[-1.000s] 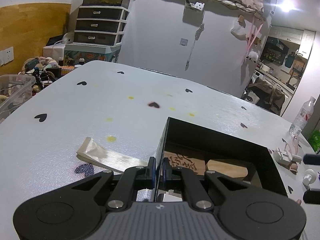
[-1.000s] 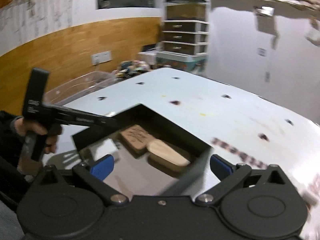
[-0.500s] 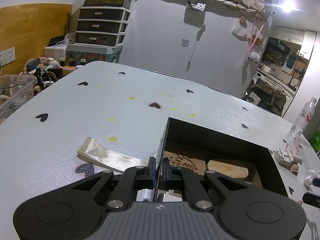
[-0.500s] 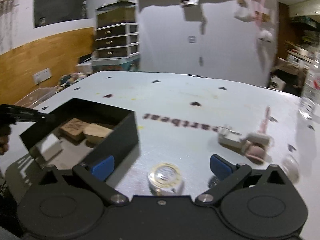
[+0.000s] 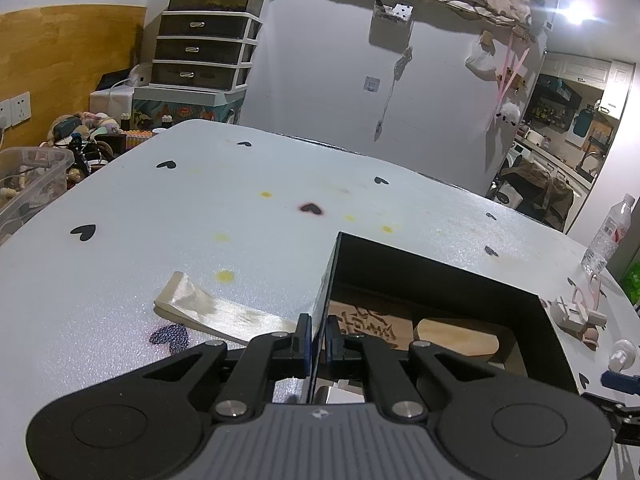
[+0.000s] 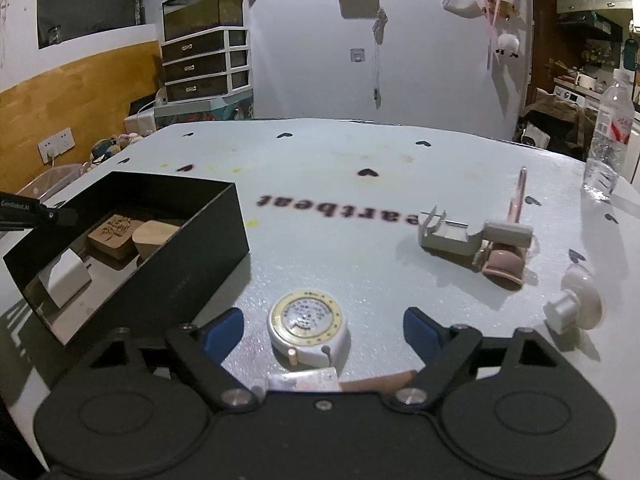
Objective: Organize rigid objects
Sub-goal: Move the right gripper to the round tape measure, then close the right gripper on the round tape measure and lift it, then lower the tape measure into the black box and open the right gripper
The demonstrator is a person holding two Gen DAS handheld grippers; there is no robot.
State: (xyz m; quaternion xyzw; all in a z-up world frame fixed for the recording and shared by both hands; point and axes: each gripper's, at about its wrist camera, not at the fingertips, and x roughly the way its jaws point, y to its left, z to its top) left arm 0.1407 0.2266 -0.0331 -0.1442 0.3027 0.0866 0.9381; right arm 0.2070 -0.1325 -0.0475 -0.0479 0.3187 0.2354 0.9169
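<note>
A black open box [image 5: 440, 280] [image 6: 188, 256] stands on the white table. It holds an engraved wooden block [image 6: 114, 230], a plain wooden piece [image 6: 154, 236] and a white block [image 6: 66, 278]. My left gripper [image 5: 318, 338] is shut on the box's left wall. My right gripper [image 6: 324, 328] is open, with a round white and gold dial [image 6: 306, 322] lying between its fingers on the table. A grey and pink tool [image 6: 476, 240] and a white suction cup [image 6: 576, 306] lie to the right.
A water bottle [image 6: 608, 136] stands at the table's far right edge. A cream ribbon [image 5: 208, 312] lies left of the box. A white card [image 6: 304, 380] lies close under the right gripper. A clear bin [image 5: 28, 184] and drawers [image 5: 204, 48] stand beyond the table.
My right gripper has swung from over the box to the right and lowered around the round dial. The left gripper has stayed shut on the box wall.
</note>
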